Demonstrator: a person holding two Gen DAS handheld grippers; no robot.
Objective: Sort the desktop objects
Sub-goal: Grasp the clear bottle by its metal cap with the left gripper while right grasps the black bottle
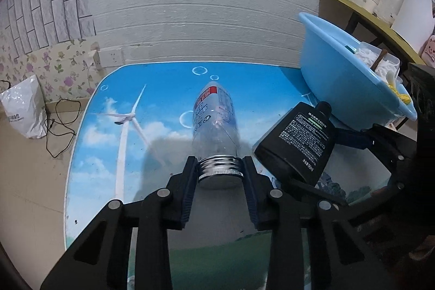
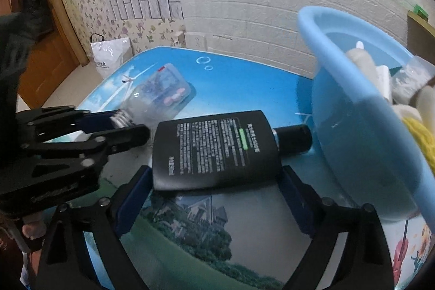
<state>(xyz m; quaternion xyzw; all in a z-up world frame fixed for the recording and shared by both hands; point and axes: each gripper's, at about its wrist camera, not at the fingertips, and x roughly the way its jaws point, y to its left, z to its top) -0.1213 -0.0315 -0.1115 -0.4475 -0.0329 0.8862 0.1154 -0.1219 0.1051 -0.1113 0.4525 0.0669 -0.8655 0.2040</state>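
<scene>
My left gripper [image 1: 219, 170] is shut on the silver screw cap of a clear plastic bottle [image 1: 216, 116], held lying forward over the table. The same bottle [image 2: 160, 91] shows at left in the right wrist view, with the left gripper [image 2: 119, 124] on its cap. My right gripper [image 2: 214, 175] is shut on the base of a flat black bottle [image 2: 217, 148], whose black cap points toward the blue basin [image 2: 361, 143]. The black bottle [image 1: 299, 140] also shows right of the clear bottle in the left wrist view.
The table [image 1: 163, 89] has a sky and windmill print. The blue basin [image 1: 339, 78] at the right holds white and yellow items. A white bag [image 1: 24, 108] and a cable lie on the floor at left. A shelf [image 1: 380, 18] stands behind the basin.
</scene>
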